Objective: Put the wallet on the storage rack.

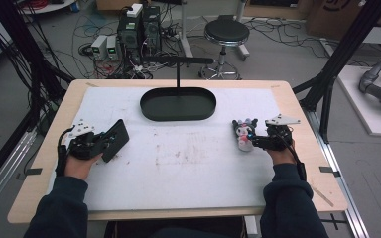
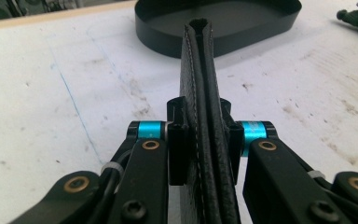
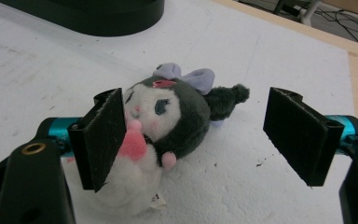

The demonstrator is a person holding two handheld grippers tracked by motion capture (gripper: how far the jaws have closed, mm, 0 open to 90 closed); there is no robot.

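The left gripper point(image 2: 204, 154) has its jaws clamped on a black leather case point(image 2: 200, 93), held on edge just above the white mat point(image 1: 178, 163), left of and nearer the person than the black oval tray point(image 1: 177, 104). The right gripper point(image 3: 205, 135) stands wide open around a plush toy point(image 3: 168, 121) lying on the mat right of the tray; one pad touches it, the other stays well clear.
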